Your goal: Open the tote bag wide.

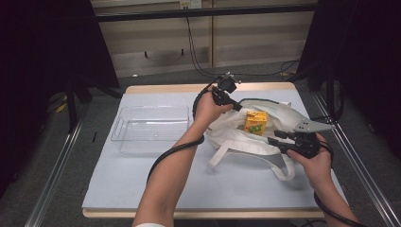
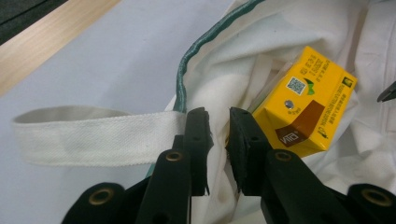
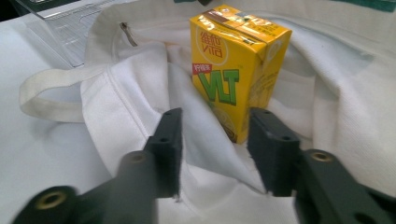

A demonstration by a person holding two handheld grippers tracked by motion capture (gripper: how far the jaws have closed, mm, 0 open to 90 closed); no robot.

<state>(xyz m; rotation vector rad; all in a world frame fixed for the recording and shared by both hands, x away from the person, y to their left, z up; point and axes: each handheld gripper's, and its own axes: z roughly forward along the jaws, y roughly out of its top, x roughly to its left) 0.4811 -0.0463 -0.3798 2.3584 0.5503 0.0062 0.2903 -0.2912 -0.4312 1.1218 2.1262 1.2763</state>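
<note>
Yellow paper drink carton point(image 1: 256, 122) is seen standing inside the white cloth bag point(image 1: 279, 118) on the table point(image 1: 142, 175). The bag's edge is pinched by the closed left tongs point(image 2: 218, 122). The half-open right tongs point(image 3: 215, 135) are held near the carton, gripping nothing. Next, the carton could be grabbed.

A wood-edged table point(image 1: 156, 88) is covered by a pale blue sheet point(image 1: 142, 175); grey floor point(image 1: 52, 156), black curtains point(image 1: 42, 42) and cables point(image 1: 198, 52) are seen behind.

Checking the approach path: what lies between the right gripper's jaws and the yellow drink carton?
In the right gripper view, folds of the white tote bag lie between the right gripper and the carton.
</note>
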